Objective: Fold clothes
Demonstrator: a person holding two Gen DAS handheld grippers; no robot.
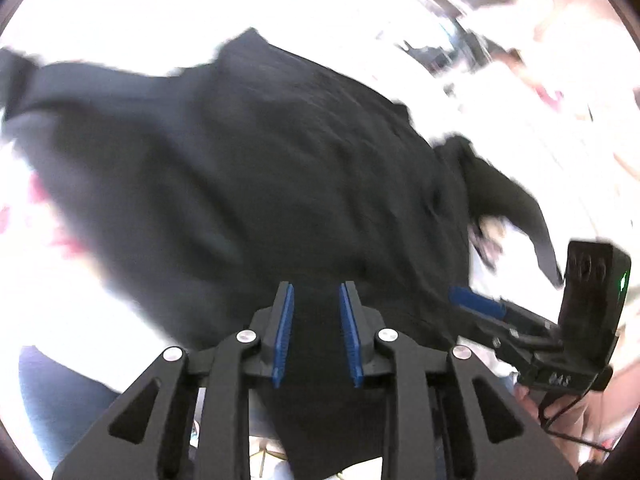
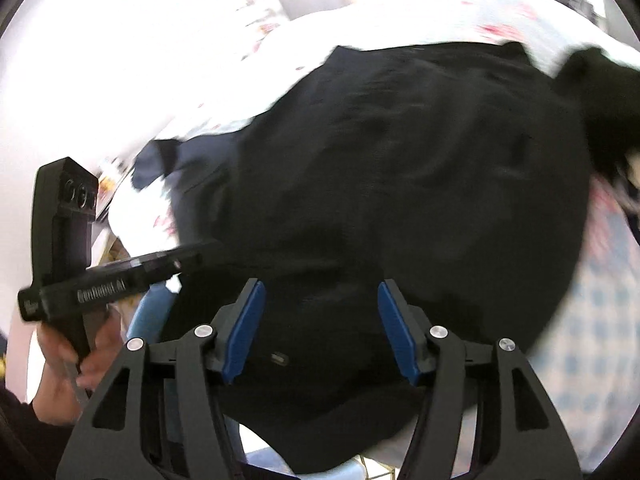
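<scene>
**A:** Left wrist view first. What is under the left gripper (image 1: 316,300)?

**B:** A black knitted garment (image 1: 248,160), spread wide over a white, brightly lit sheet with small red prints (image 1: 60,236). A strip of the same dark cloth runs down between the blue-padded fingers (image 1: 285,332) towards the camera.

**A:** Pinched?

**B:** I don't think so. The pads stand somewhat apart with cloth in the gap, and I see no pad pressing on it. The picture is smeared, so that is a cautious reading.

**A:** And on the right edge?

**B:** The right gripper (image 1: 476,302), reaching over the same near hem from beside it, a sleeve (image 1: 516,200) trailing off beyond it. My guess is both tools work one edge so the fabric lifts evenly for a fold.

**A:** Right wrist view, then.

**B:** Same garment (image 2: 400,160), filling the middle, lying on the printed sheet (image 2: 600,300). The right gripper's (image 2: 320,308) fingers (image 2: 244,328) are spread well apart, straddling the hem, with a small metal fitting (image 2: 279,358) on the cloth between them. Nothing looks clamped.

**A:** The left tool?

**B:** At the left, carried in a hand (image 2: 76,352); its tips are lost against the black cloth.

**A:** Progress?

**B:** Early, I judge: the garment lies open, no crease visible.
</scene>
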